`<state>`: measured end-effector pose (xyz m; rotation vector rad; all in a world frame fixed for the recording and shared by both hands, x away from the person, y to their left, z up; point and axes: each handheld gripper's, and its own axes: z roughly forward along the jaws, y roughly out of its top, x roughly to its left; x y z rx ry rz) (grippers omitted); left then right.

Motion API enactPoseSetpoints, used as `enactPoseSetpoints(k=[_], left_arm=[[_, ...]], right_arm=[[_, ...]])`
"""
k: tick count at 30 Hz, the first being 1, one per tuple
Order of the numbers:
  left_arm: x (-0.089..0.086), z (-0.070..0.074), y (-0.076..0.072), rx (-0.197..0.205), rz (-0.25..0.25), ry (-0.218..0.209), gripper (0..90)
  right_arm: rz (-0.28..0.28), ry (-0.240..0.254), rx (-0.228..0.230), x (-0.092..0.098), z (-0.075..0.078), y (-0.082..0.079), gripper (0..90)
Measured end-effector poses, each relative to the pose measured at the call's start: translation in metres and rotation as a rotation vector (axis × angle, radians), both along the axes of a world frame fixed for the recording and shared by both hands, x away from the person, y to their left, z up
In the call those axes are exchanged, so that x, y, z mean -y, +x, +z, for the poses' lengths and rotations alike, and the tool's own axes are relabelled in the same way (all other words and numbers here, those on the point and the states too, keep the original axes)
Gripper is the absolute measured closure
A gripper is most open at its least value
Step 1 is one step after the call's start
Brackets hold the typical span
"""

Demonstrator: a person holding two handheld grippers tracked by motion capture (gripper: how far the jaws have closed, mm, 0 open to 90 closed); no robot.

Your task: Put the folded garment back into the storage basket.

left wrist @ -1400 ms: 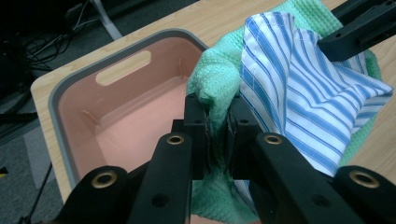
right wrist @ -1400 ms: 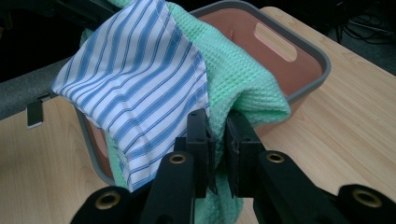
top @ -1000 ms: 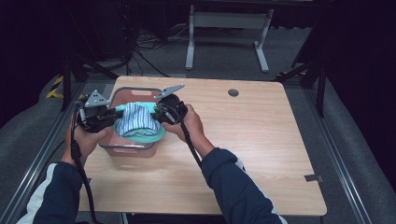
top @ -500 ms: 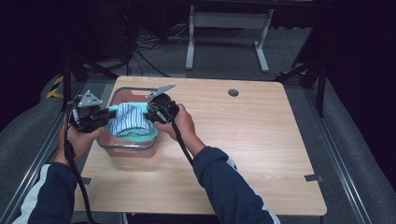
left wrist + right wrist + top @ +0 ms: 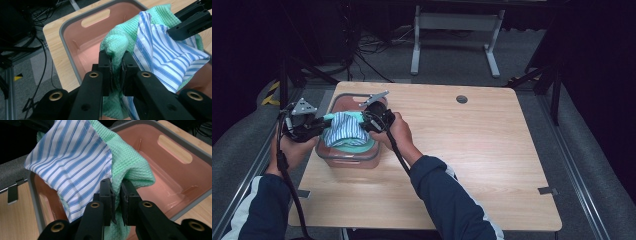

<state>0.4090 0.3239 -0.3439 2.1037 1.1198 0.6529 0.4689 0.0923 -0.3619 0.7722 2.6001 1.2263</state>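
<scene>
Both of your hands have carried the bundle toward the table's left edge since the earlier frames, and it now hangs over the near half of the pink bin point(image 5: 344, 102); the green waffle cloth point(image 5: 117, 40) and the blue-striped cloth point(image 5: 162, 53) lie together, the striped 1 draped across the green 1; your left gripper point(image 5: 117, 65) has its 2 jaws clamped on a fold of the green waffle cloth at the bundle's left end; your right gripper point(image 5: 116, 192) pinches the green waffle cloth at the opposite end, just beside the striped hem; between the 2 tools the bundle sags slightly above the bin's grey rim; the bin sits at the left side of the wooden table point(image 5: 492, 150).
</scene>
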Motion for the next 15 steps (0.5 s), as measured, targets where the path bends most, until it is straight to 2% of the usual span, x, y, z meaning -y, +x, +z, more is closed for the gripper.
enactPoseSetpoints(k=[10,15], left_arm=[[-0.002,-0.022,0.007,-0.04,0.009,0.005,81.3],[0.003,-0.032,0.009,-0.041,0.013,0.042,81.0]], right_arm=[[-0.013,-0.02,-0.032,-0.005,-0.019,0.006,80.7],[-0.019,-0.033,-0.045,-0.005,-0.027,0.007,80.4]])
